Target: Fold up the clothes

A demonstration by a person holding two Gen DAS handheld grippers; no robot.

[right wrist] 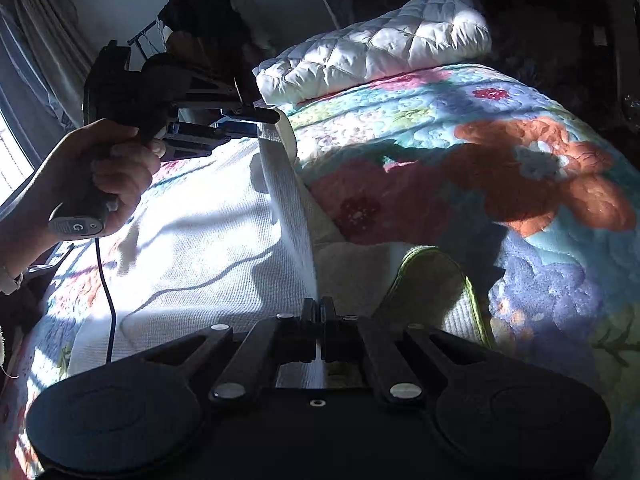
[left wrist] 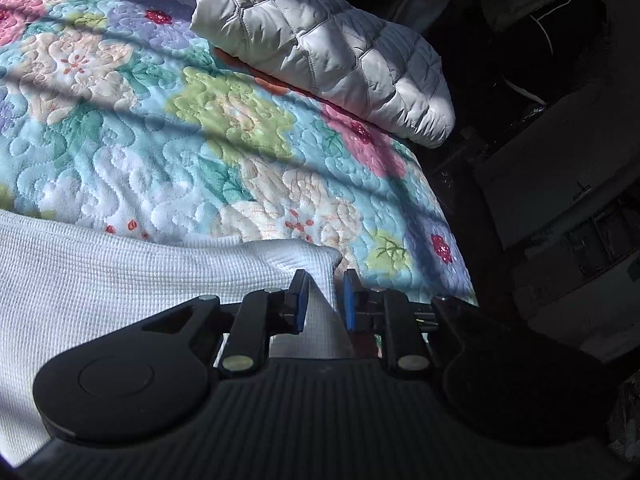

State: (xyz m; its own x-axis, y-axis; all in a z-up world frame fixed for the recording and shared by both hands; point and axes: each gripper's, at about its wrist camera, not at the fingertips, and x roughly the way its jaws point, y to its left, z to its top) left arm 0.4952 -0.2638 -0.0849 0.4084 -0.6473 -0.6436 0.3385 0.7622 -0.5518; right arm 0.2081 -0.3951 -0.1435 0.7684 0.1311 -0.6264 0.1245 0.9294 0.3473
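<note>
Now both grippers pinch white waffle garment (right wrist: 208, 240): left gripper (left wrist: 325, 296) narrow on corner, right gripper (right wrist: 319, 332) clamped on edge, fold line taut between jaws for turning over.

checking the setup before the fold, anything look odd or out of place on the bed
Nothing looks spilled or damaged. The white knit garment is stretched between the left hand-held gripper and the right hand-held gripper, its edge raised off the floral quilt. A white quilted pillow lies beyond it.
</note>
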